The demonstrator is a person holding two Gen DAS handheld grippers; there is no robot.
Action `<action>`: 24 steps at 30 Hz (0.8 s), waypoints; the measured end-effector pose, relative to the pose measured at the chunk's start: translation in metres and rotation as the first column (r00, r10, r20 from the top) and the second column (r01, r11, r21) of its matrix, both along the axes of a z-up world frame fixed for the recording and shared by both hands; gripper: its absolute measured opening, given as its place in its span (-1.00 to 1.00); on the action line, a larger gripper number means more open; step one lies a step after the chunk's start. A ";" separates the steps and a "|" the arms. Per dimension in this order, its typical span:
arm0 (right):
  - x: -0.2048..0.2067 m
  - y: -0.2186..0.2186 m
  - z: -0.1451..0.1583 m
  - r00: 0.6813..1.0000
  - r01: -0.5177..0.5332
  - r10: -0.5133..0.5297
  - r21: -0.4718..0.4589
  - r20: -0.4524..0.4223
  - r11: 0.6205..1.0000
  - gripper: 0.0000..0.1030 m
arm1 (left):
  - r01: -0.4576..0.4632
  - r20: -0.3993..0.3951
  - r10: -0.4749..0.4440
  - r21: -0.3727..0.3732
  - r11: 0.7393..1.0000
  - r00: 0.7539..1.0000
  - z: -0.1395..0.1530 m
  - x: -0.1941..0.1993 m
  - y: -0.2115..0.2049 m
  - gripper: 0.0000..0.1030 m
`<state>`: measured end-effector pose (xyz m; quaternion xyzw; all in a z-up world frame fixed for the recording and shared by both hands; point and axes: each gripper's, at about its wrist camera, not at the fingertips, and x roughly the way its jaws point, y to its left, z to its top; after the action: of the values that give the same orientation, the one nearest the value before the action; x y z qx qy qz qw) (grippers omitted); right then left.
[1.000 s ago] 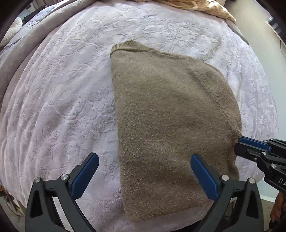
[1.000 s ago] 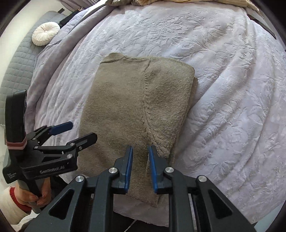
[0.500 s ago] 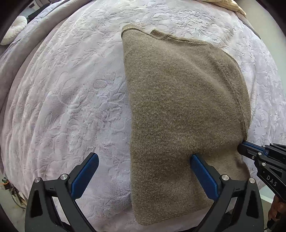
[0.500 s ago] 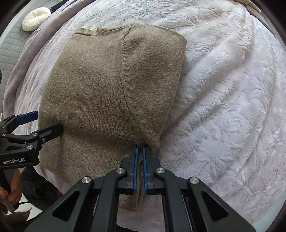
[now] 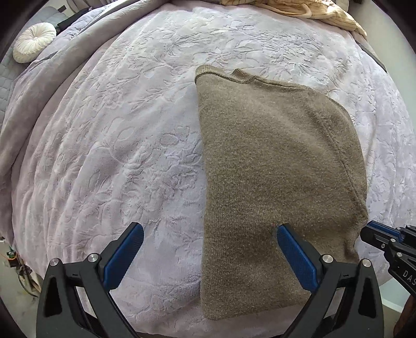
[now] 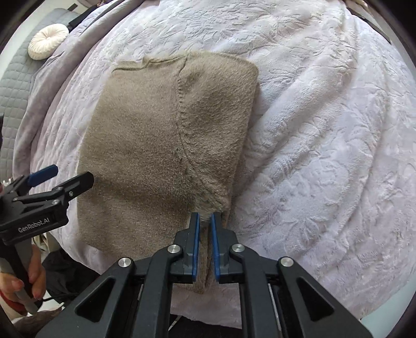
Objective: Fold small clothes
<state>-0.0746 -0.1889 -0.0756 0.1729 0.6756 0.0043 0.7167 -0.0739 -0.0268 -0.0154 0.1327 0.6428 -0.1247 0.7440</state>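
Right wrist: sweater (image 6: pixel 161 145) edge between gripper (image 6: pixel 205 221) pads.

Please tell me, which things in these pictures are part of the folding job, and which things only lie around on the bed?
Part of the job:
- brown knitted sweater, partly folded on the bedspread
- right tool, its jaws opening, the sweater's edge between them
- left tool, open above the sweater

Only lying around:
- round white cushion
- beige striped cloth at the far edge

place: bedroom | evidence: bed (image 5: pixel 130 156) with plush bedspread, round cushion (image 6: pixel 48 41)
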 end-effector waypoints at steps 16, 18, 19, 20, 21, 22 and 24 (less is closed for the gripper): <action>0.012 0.001 0.045 0.997 0.076 -0.077 -0.111 0.002 0.991 0.58 | 0.079 -0.079 -0.079 0.001 0.997 0.994 0.018 -0.003 -0.008 1.00; 0.014 0.002 0.041 0.996 0.069 -0.078 -0.156 -0.046 0.985 0.58 | 0.081 -0.063 -0.079 0.021 0.997 0.995 0.023 -0.004 -0.010 1.00; 0.014 0.003 0.039 0.994 0.068 -0.081 -0.175 -0.070 0.982 0.58 | 0.082 -0.047 -0.080 0.031 0.996 0.996 0.026 -0.005 -0.010 1.00; 0.014 0.003 0.038 0.993 0.075 -0.090 -0.179 -0.076 0.981 0.58 | 0.080 -0.040 -0.079 0.029 0.996 0.996 0.029 -0.005 -0.011 1.00; 0.015 0.003 0.040 0.993 0.085 -0.098 -0.175 -0.069 0.981 0.58 | 0.076 -0.035 -0.076 0.020 0.997 0.997 0.032 -0.004 -0.011 1.00; 0.015 0.003 0.042 0.993 0.091 -0.103 -0.176 -0.062 0.980 0.58 | 0.069 -0.027 -0.068 0.015 0.998 0.997 0.036 -0.004 -0.010 1.00; 0.016 0.006 0.048 0.994 0.089 -0.099 -0.195 -0.042 0.977 0.58 | 0.057 -0.011 -0.057 0.019 0.998 0.998 0.042 -0.001 -0.009 1.00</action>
<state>-0.0587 -0.1834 -0.0273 0.1347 0.6822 -0.0994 0.7118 -0.0751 -0.0362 0.0262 0.1576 0.6437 -0.1405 0.7356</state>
